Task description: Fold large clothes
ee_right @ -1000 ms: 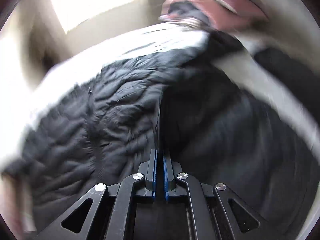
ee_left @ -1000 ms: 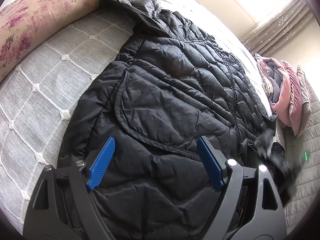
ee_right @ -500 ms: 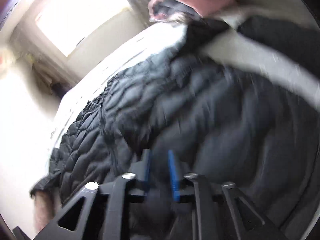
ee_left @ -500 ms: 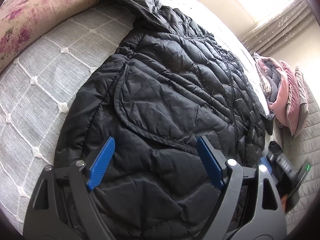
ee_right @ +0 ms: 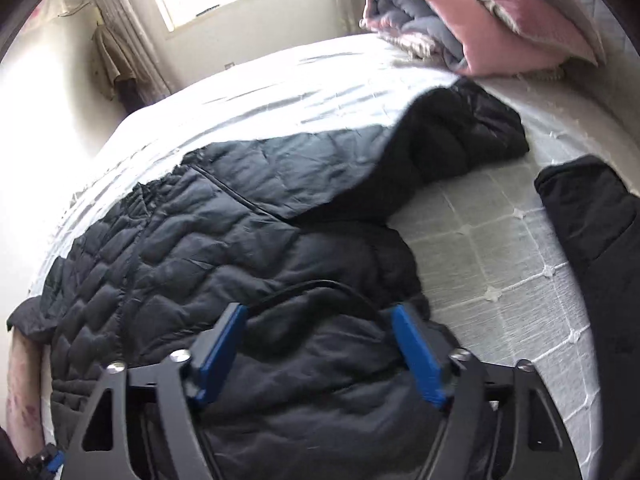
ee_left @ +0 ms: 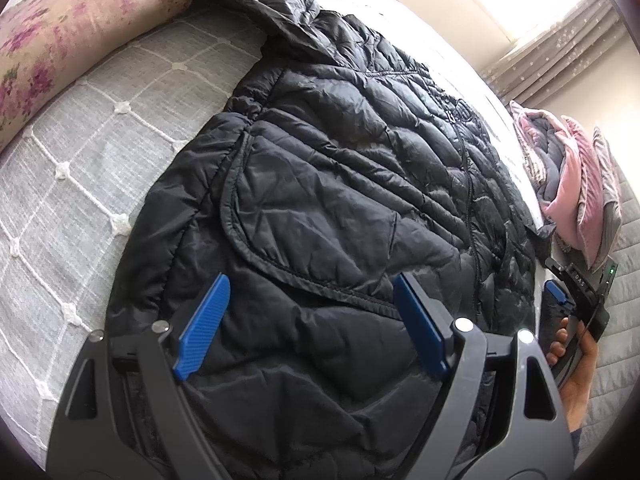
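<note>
Black quilted jacket (ee_left: 340, 208) spread flat across the bed (ee_left: 100, 152), hood end up by the floral pillow (ee_left: 68, 36), one sleeve folded in over the body with its curved seam showing. In the right wrist view, the other sleeve (ee_right: 460, 140) stretched out over the grey quilted cover toward the folded pink blanket (ee_right: 500, 20). Left hand-held gripper (ee_left: 308, 324) hanging over the lower jacket, blue pads set wide apart, nothing pinched between them. Right hand-held gripper (ee_right: 320, 348) over the jacket's near edge, jaws opening, pads clear of the fabric, only a black cable arching between the tips. At the right rim of the left view, a hand (ee_left: 576, 364) wrapped round the right gripper's handle. Second dark garment (ee_right: 600, 232) lying apart on the bed.
</note>
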The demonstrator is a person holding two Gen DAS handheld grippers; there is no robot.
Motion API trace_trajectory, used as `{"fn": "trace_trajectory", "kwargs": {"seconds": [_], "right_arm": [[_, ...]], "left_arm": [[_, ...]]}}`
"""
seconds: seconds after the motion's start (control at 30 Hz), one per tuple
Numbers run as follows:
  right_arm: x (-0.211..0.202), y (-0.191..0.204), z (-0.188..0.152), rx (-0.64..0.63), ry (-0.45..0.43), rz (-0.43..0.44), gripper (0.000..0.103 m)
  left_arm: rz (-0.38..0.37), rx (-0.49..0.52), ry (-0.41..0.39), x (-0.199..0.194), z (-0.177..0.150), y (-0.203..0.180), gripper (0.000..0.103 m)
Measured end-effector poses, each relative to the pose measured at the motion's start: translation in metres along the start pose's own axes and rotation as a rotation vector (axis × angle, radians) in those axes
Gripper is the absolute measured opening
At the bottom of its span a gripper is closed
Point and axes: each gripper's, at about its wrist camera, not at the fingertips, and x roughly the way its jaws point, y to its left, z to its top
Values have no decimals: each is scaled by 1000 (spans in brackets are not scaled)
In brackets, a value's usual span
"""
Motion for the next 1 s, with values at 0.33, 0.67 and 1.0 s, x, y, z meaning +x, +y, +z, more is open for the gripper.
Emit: {"fn": "trace_trajectory", "kwargs": {"seconds": [0.33,0.67,1.0], "right_arm": [[48,13,4,-280,142,-18,7],[-30,17,-34,-517,23,90,3],[-1,71,-23,-425,106,6,40]], "left_arm": [[57,67,10,13,-1,-12,84],[70,93,4,13,-6,-18,84],[61,81,4,12,-7,-18,84]]}}
